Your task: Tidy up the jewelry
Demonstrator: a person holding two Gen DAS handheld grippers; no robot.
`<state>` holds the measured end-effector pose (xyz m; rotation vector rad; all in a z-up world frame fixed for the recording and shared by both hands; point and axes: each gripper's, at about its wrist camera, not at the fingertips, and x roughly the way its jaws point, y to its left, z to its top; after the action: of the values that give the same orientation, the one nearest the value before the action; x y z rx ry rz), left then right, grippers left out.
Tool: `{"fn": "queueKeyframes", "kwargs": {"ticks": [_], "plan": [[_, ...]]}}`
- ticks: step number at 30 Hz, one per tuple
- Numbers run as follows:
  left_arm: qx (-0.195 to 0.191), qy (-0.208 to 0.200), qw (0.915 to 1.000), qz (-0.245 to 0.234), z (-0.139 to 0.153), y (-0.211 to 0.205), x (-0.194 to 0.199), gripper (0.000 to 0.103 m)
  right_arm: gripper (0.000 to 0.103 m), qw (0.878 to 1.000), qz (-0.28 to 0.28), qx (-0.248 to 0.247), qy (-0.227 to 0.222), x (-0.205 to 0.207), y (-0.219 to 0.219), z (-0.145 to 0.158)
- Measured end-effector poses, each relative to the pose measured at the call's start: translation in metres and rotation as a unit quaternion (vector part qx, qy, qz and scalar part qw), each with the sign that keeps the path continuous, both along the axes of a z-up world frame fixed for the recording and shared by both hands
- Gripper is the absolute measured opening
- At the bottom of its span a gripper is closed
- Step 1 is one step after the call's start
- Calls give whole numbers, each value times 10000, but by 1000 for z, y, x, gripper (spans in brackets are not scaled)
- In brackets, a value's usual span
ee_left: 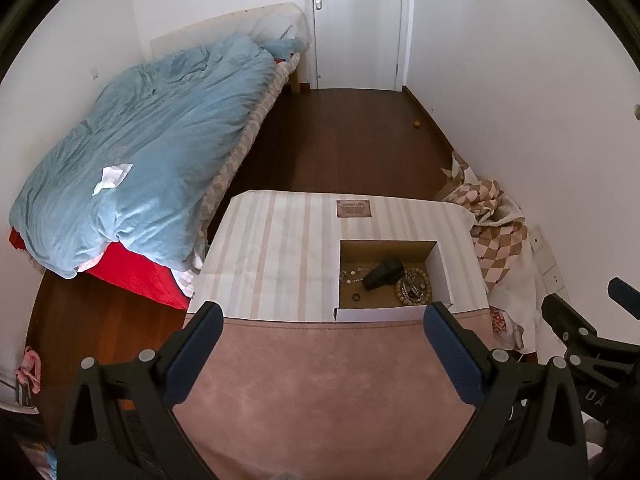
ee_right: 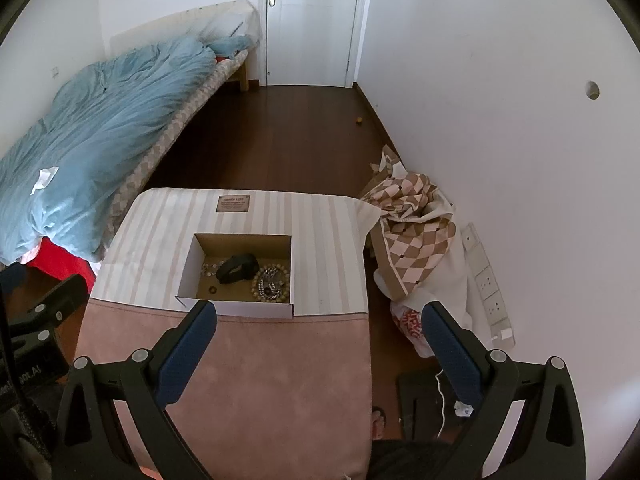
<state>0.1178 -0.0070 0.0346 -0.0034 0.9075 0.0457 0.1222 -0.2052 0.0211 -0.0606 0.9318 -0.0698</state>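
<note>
A white cardboard box with a brown inside sits on a pink and striped cushioned surface. Inside lie a wooden bead bracelet, a silver chain, a dark ring, a pale bead strand and a black object. My left gripper hangs open above the pink part, short of the box. My right gripper is open too, to the right of the box. Both hold nothing.
A bed with a blue duvet fills the left. Dark wooden floor runs to a white door. A checkered cloth pile lies by the right wall, near wall sockets.
</note>
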Motion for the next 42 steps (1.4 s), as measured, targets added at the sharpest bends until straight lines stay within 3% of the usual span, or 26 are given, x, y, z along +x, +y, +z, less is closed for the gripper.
{"fn": "queueKeyframes", "kwargs": {"ticks": [42], "plan": [[140,-81,9999,14,-2,2,-12,102,103,10000,69,64,18,-3,-1,4]]}}
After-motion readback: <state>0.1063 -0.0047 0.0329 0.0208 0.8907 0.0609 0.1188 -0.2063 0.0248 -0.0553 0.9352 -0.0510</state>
